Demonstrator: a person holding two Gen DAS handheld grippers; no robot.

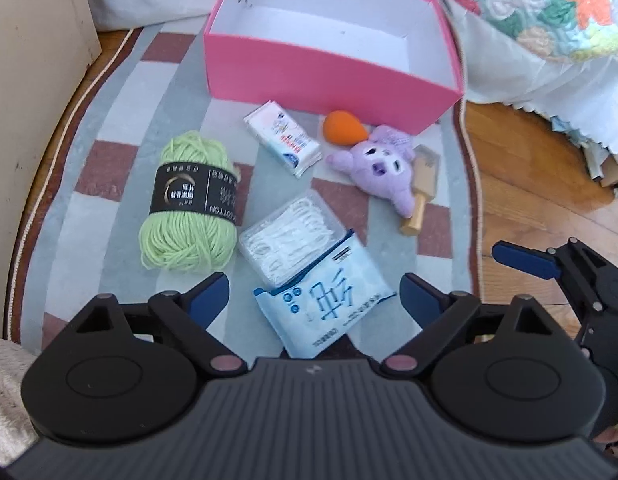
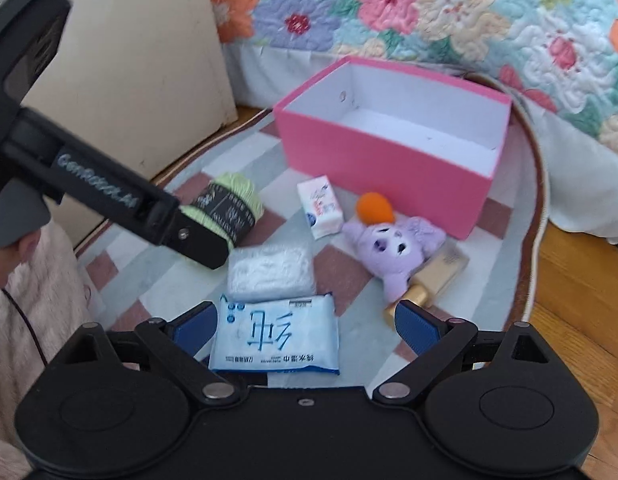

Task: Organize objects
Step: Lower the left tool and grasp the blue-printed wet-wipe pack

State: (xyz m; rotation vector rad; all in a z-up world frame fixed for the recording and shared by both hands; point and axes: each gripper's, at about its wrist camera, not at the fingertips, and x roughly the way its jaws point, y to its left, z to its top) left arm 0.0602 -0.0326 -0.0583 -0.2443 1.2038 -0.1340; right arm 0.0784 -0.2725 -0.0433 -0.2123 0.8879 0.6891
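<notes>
An empty pink box point(image 1: 329, 76) point(image 2: 381, 176) stands at the far side of a striped rug. In front of it lie a green yarn skein point(image 1: 189, 208), a small tissue pack point(image 1: 285, 140), an orange sponge point(image 1: 343, 126), a purple plush point(image 1: 385, 164) over a gold bottle point(image 1: 419, 196), a clear box of floss picks point(image 1: 289, 232) and a blue wipes pack point(image 1: 325, 300) point(image 2: 275, 336). My left gripper point(image 1: 313, 298) is open and straddles the wipes pack, pads clear of it. My right gripper point(image 2: 307, 328) is open over the same pack, whose left edge sits near the left pad.
The rug point(image 1: 89, 168) lies on a wooden floor point(image 1: 529, 184). A bed with a floral quilt point(image 2: 449, 12) rises behind the box. A cream cabinet point(image 2: 141, 80) stands at the left. The other gripper's finger point(image 1: 525, 260) reaches in from the right, close beside mine.
</notes>
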